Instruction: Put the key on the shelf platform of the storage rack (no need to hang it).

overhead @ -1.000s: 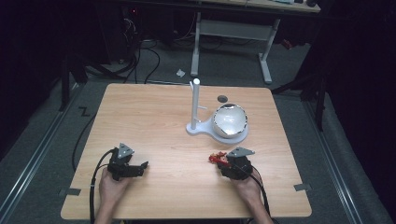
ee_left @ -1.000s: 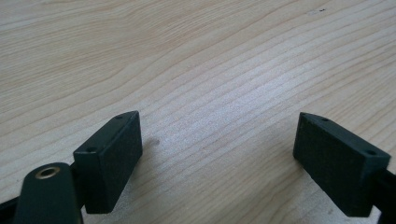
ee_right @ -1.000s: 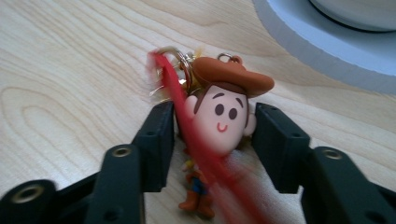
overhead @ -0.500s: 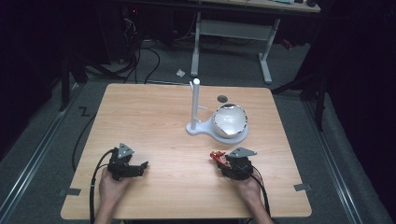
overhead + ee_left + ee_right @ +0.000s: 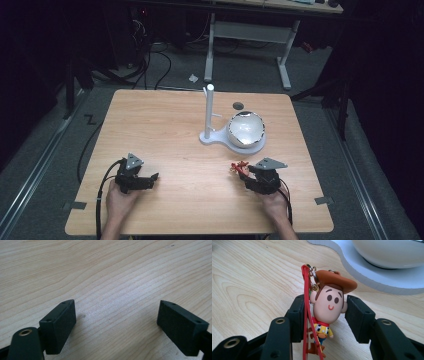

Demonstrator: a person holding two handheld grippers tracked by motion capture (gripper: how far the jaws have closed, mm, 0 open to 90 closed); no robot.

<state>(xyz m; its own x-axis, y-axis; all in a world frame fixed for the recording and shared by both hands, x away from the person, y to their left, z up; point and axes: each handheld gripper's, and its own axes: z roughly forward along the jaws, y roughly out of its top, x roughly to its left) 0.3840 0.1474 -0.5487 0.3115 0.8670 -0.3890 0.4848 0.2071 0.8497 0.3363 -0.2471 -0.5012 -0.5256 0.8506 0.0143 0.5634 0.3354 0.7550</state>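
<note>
A small cowboy figure keychain with a brown hat, a red strap and a metal ring sits between the jaws of my right gripper, whose pads press on both sides of its head. In the high view the keychain sticks out of the right gripper at the table's front right, just off the wood. My left gripper rests at the front left. Its jaws stand wide open over bare wood with nothing between them.
A white stand base with an upright white post and a white bowl sits behind the right gripper, close ahead in the right gripper view. The wooden table has a dark round hole near its far edge.
The right gripper has shifted a little and risen slightly with the keychain in its jaws. The left hand has kept still.
</note>
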